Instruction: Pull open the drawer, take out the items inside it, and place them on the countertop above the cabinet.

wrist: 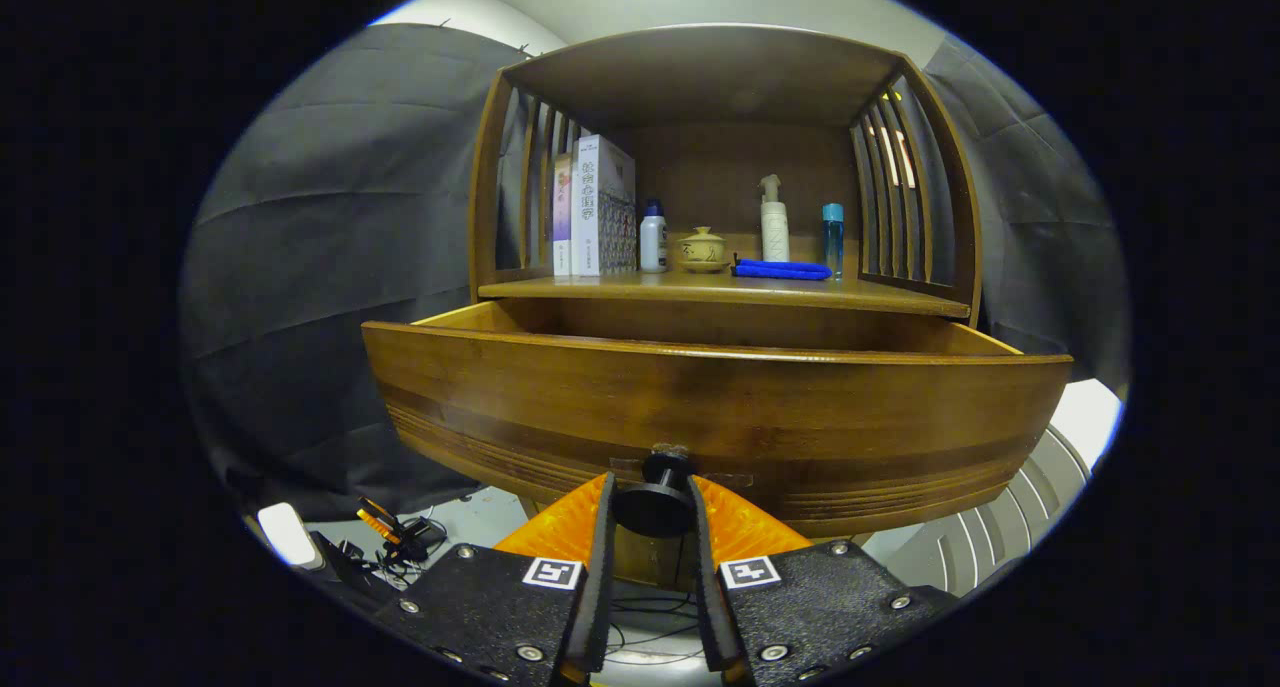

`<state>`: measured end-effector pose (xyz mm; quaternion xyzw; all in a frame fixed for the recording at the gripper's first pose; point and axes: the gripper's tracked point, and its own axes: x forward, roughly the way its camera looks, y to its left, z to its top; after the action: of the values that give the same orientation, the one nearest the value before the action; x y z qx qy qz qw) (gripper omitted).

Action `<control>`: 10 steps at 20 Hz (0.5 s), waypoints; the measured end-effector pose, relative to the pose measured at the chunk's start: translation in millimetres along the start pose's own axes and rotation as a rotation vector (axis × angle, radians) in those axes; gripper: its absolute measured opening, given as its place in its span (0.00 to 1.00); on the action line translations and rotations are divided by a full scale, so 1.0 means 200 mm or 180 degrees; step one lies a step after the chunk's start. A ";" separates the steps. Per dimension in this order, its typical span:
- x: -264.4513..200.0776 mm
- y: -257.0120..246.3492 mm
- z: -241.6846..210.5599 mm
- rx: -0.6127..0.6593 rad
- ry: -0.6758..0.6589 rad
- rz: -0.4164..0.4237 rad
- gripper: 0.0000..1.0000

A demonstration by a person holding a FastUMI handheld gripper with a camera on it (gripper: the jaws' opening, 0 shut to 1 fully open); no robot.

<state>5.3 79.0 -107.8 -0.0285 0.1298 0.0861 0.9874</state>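
One step mostly done: drawer [700, 407] standing pulled out, gripper [652, 512] clamping its knob [655, 502] w/ both fingers; contents hidden, unloading onto countertop [600, 288] pending.

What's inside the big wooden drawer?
The drawer is pulled open, but its tall front hides the inside; just bare inner walls show. The gripper is closed on the knob.

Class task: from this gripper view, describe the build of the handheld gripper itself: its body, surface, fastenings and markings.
The gripper has two blocky black bodies with a rough, speckled surface, fastened with round silver screws. Each body carries a small square black-and-white marker near its inner front corner. Two thin fingers run forward from them, backed by ribbed, wedge-shaped pads.
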 end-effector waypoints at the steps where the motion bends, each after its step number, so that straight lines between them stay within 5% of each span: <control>1: -0.02 0.00 0.00 -0.0063 -0.0008 0.0011 0.36; 10: -0.21 0.10 -0.09 -0.0120 -0.0004 0.0205 0.36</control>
<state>-42.4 90.0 -113.9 -0.0428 0.1284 0.1203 0.9835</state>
